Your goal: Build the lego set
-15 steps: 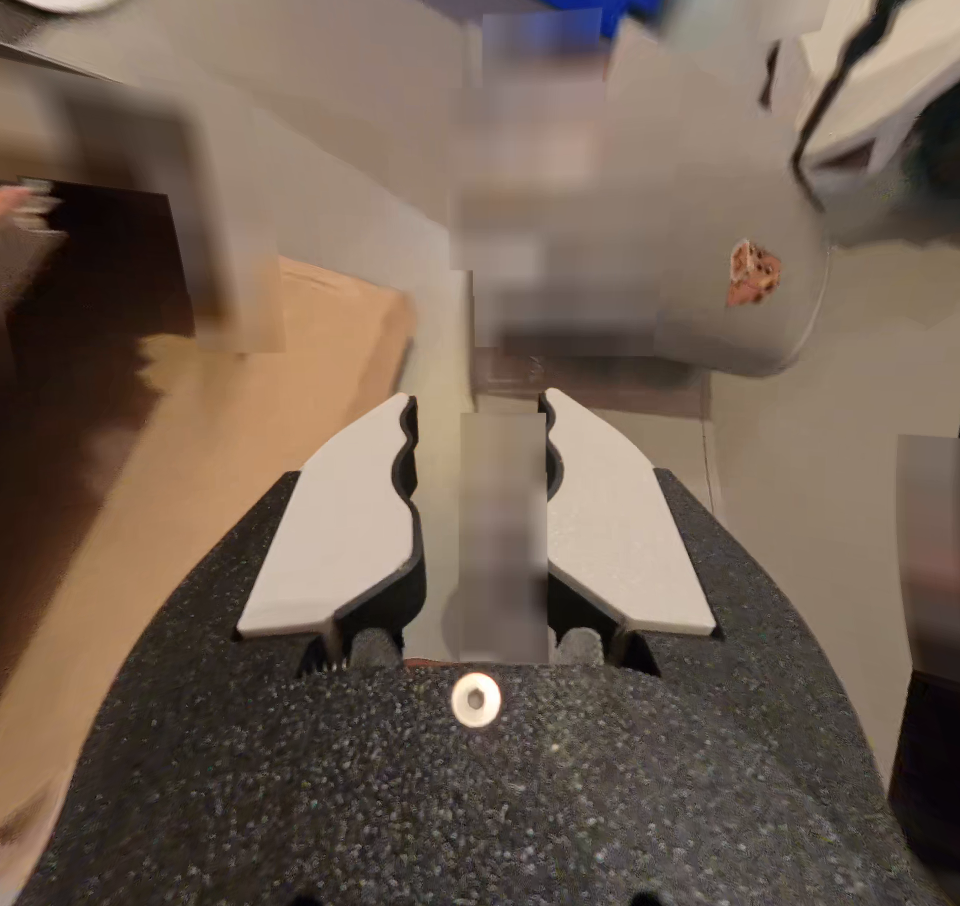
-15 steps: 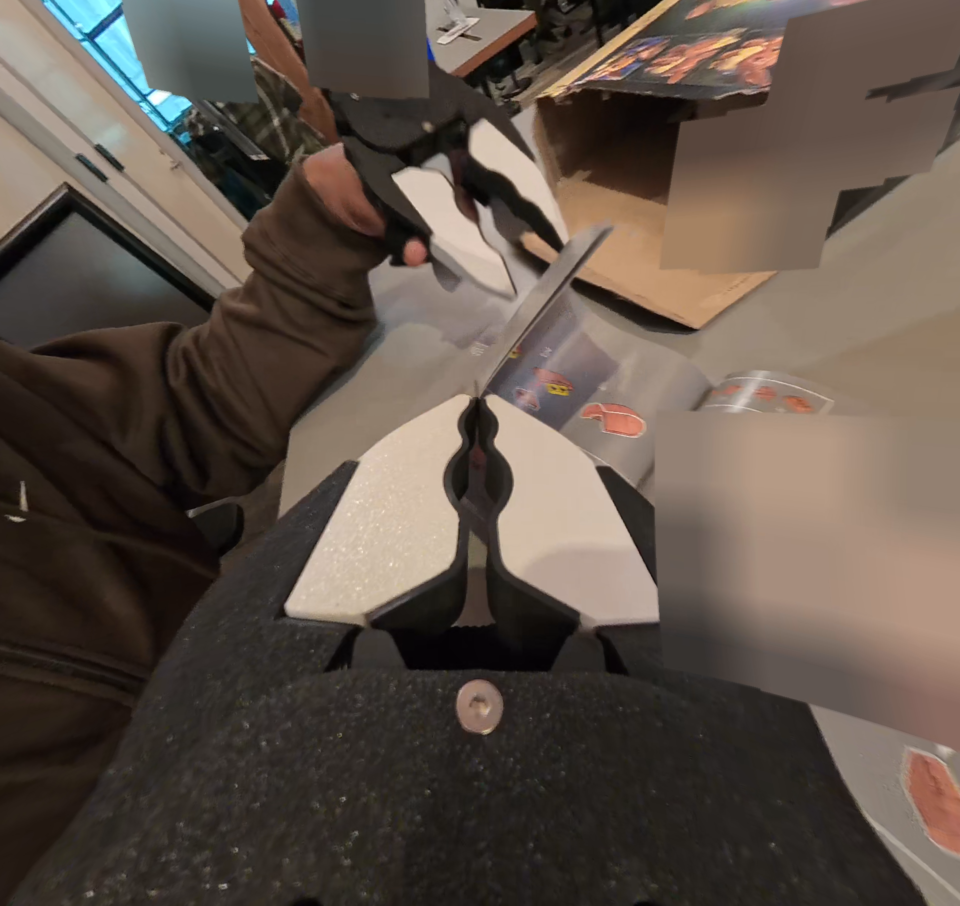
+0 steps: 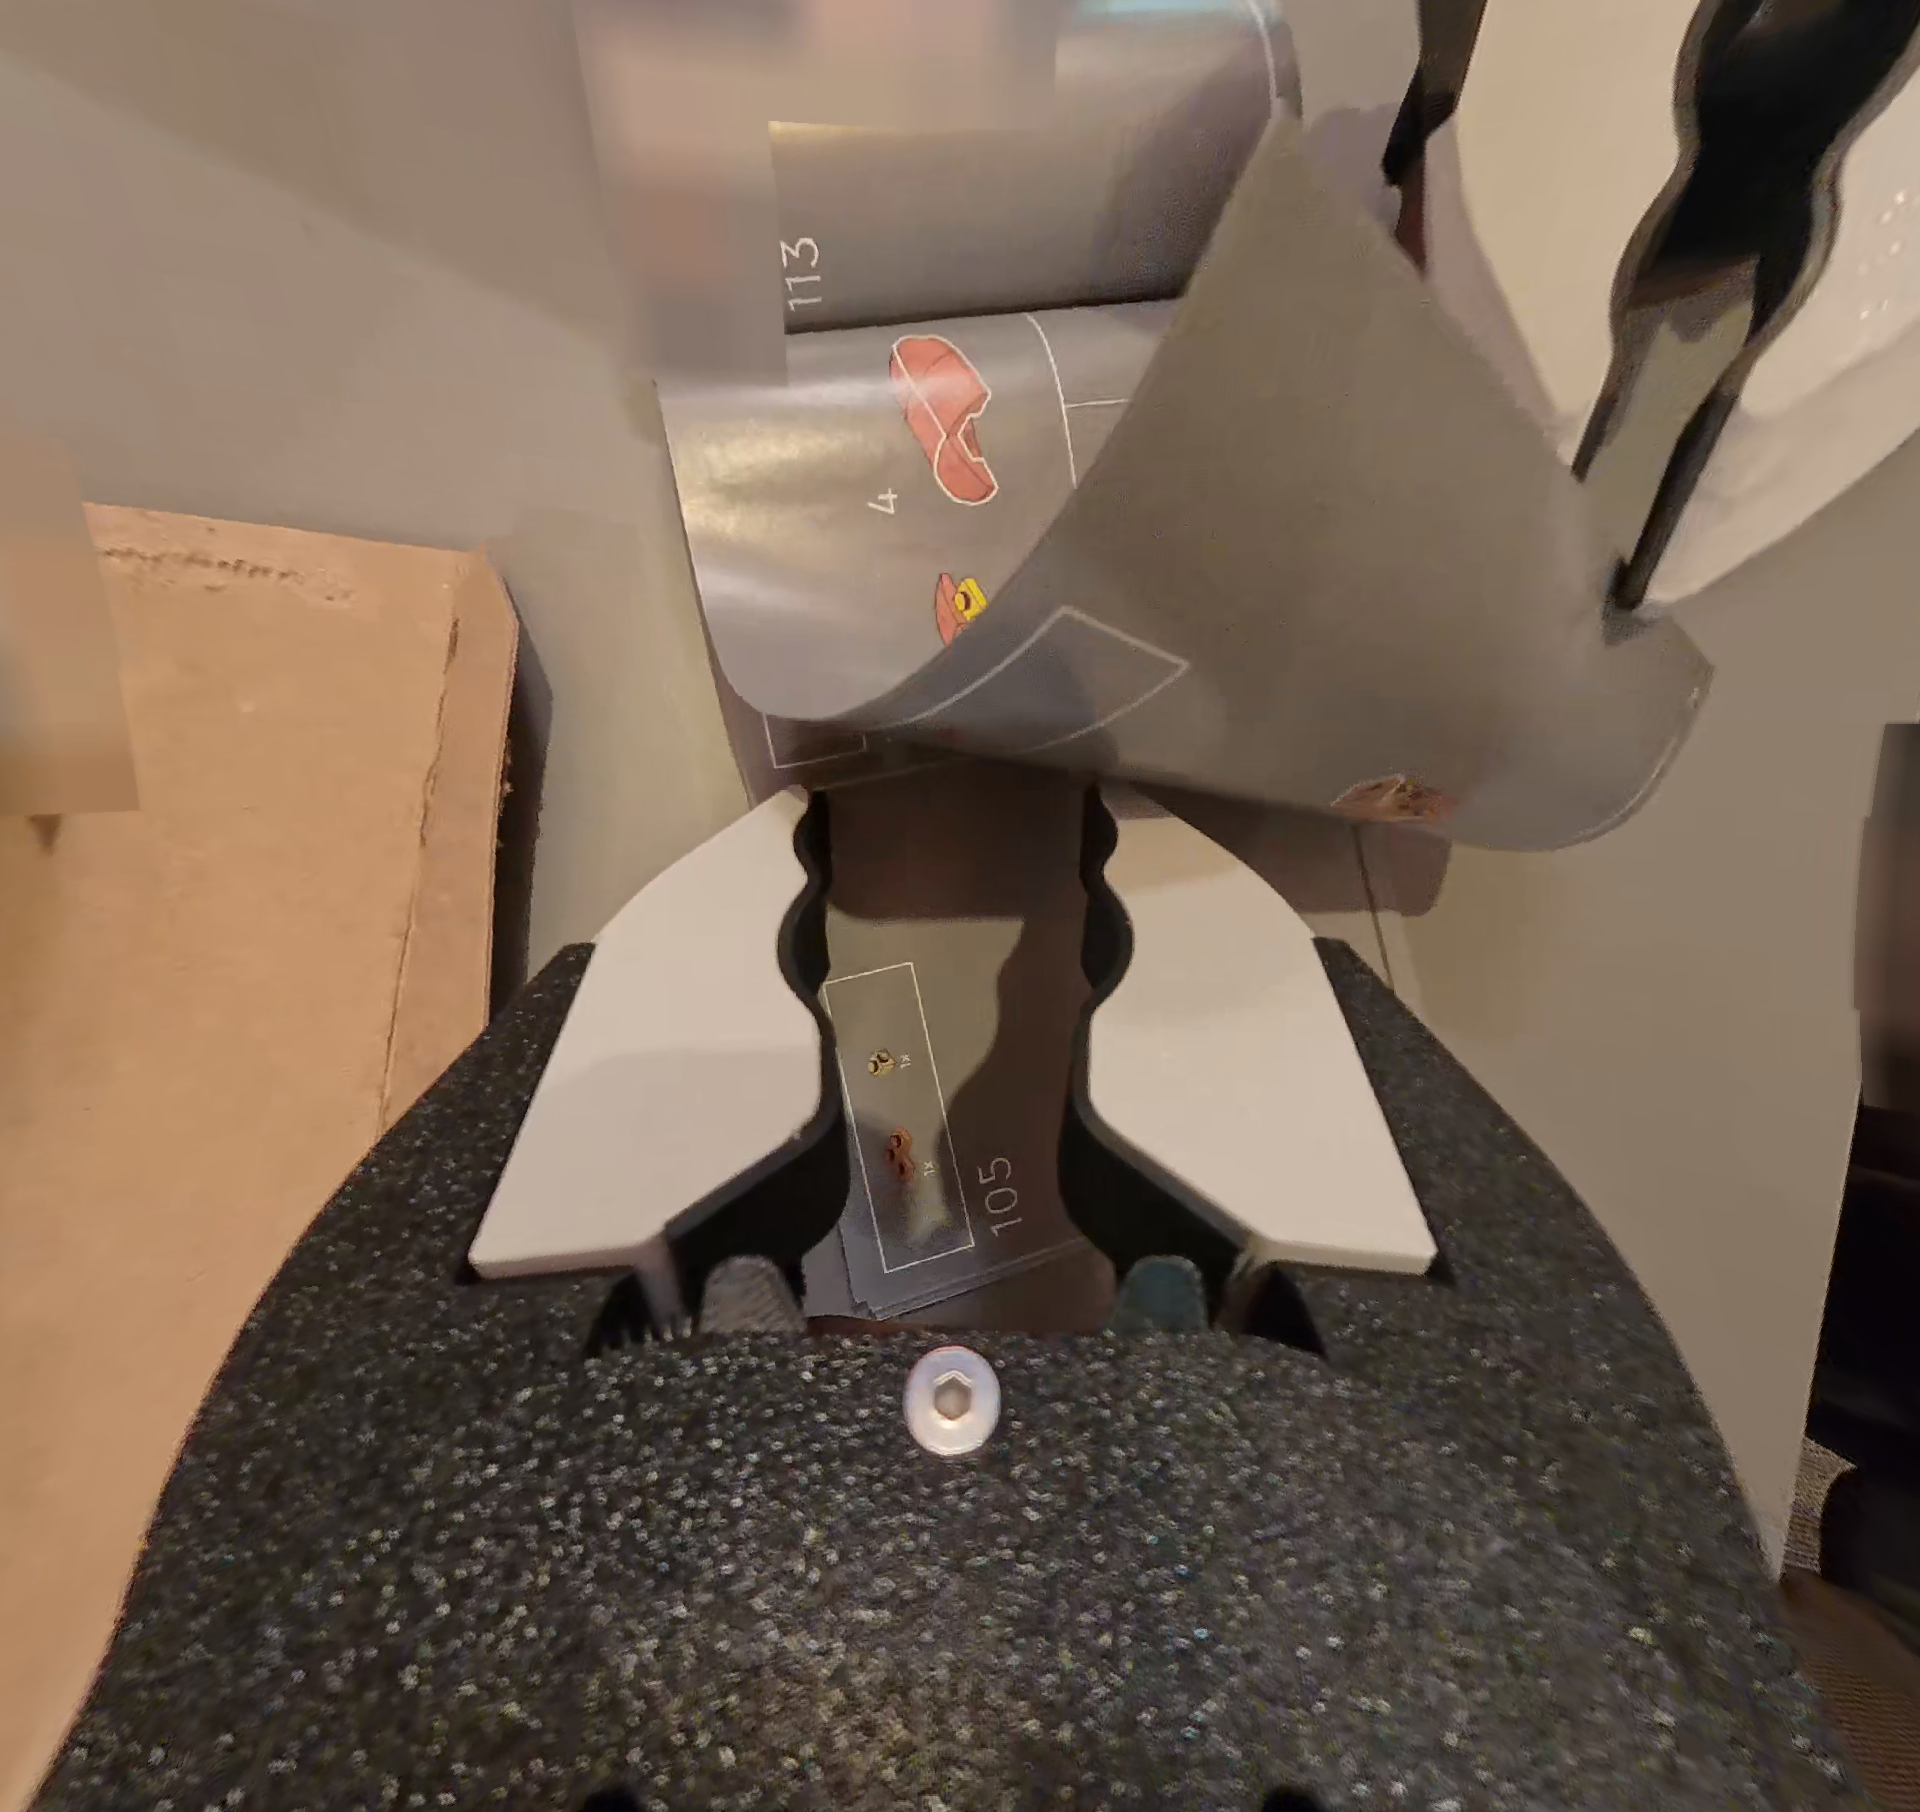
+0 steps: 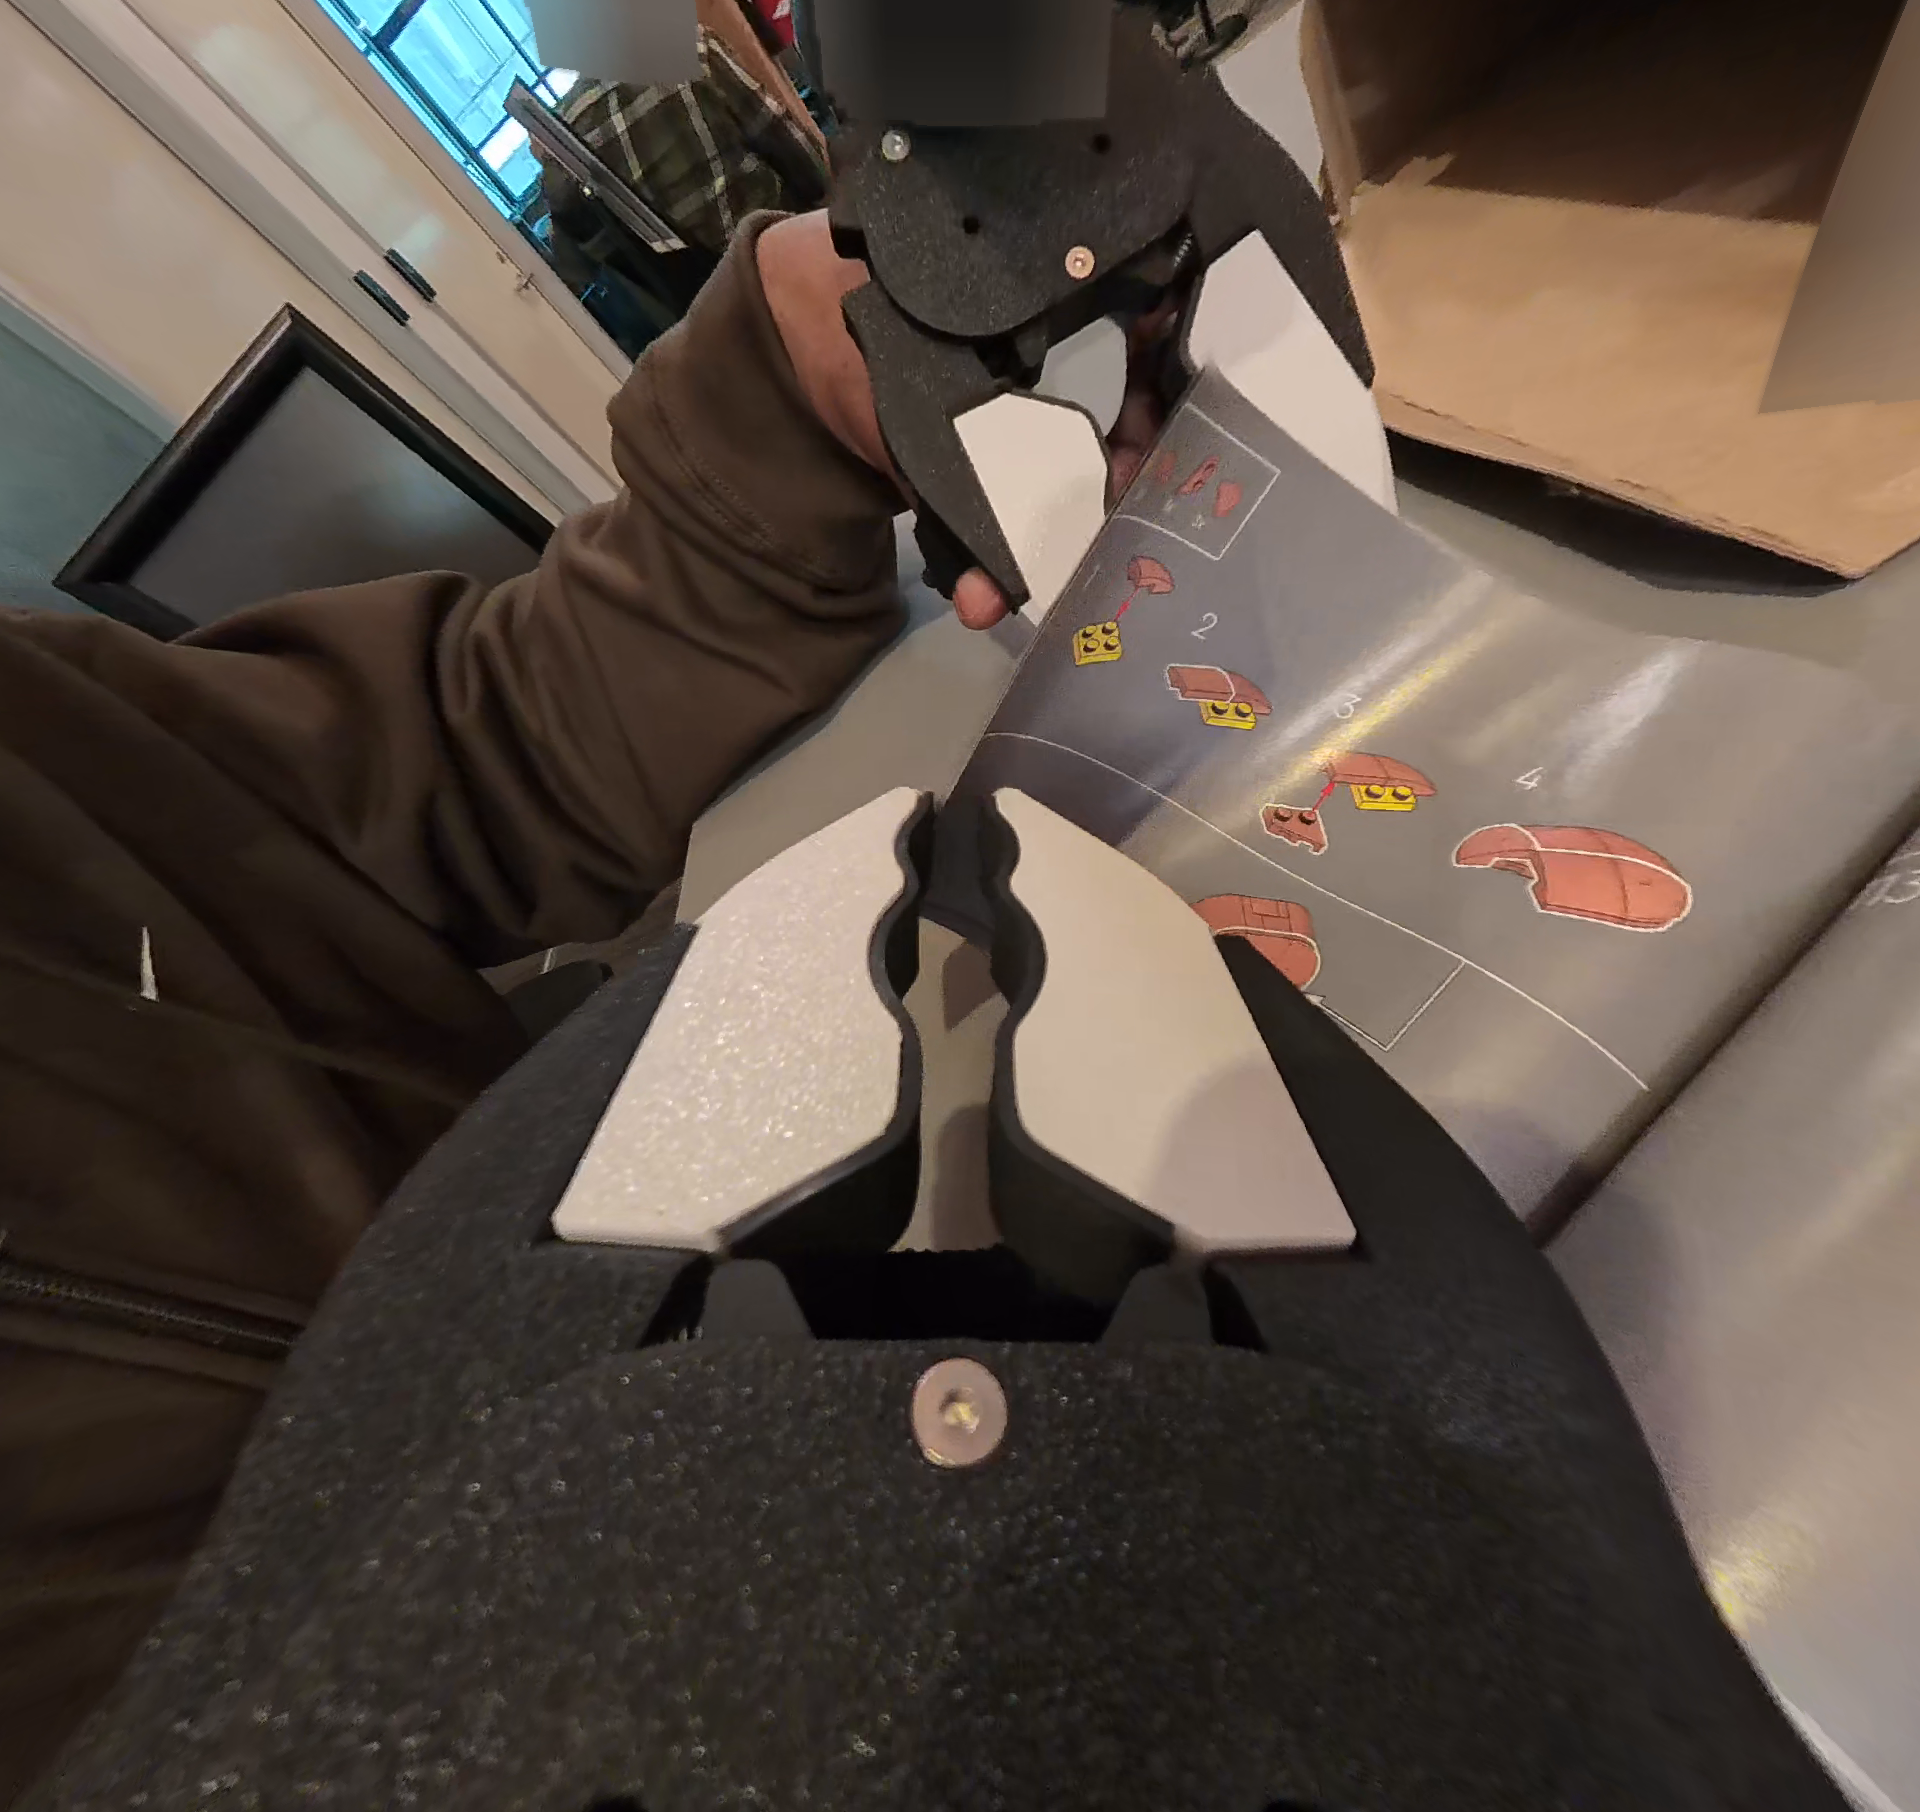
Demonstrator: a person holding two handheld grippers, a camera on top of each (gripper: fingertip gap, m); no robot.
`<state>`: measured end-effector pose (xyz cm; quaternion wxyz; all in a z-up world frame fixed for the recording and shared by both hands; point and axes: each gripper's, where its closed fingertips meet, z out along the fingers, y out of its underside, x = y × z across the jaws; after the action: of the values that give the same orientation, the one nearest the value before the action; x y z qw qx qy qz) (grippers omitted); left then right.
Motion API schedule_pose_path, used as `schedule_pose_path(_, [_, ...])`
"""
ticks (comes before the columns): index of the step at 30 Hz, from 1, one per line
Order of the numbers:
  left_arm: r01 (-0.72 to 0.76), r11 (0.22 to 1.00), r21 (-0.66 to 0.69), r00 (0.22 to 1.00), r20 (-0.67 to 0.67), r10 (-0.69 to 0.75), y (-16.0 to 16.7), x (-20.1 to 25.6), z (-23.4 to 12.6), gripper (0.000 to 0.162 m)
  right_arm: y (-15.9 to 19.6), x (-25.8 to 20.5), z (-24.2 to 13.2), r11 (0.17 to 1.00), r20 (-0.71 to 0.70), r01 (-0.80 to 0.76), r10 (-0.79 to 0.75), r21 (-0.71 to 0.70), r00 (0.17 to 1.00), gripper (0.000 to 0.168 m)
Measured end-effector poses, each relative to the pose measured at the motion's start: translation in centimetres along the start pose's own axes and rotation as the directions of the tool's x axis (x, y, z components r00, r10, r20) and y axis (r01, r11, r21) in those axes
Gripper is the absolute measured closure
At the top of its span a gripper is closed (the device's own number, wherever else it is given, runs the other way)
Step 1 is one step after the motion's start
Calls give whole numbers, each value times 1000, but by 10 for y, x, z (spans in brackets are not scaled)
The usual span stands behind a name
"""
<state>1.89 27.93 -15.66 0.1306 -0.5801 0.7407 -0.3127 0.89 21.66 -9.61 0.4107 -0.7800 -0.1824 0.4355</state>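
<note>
Between right tool (image 4: 961, 817) tips: booklet page (image 4: 1455, 827) corner, pinched (curled upward); left tool (image 3: 951, 827) wide, above booklet.

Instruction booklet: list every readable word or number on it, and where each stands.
I won't quote writing; here is where it stands.
lifted page: white step numerals beside brick drawings.
booklet: a page numeral on the sheet behind.
bottom page: page numeral; tiny part counts, barely legible.
</note>
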Motion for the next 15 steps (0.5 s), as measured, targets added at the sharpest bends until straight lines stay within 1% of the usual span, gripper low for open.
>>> schedule_pose_path(1, [-1, 1000, 1, 1000, 1, 1, 0, 0, 0, 116, 0, -1, 1, 1000, 2, 0, 0, 0, 1000, 159])
schedule_pose_path(6, [-4, 1000, -1, 1000, 5, 4, 0, -1, 0, 116, -2, -6, 7, 1000, 29, -1, 0, 18, 1000, 155])
schedule_pose_path(11, [-12, 1000, -2, 1000, 7, 12, -1, 1, 0, 116, 2, -7, 15, 1000, 40, 3, -3, -1, 999, 148])
schedule_pose_path(15, [-14, 1000, -4, 1000, 9, 14, -1, 0, 0, 116, 2, -8, 18, 1000, 45, -3, 2, 4, 999, 146])
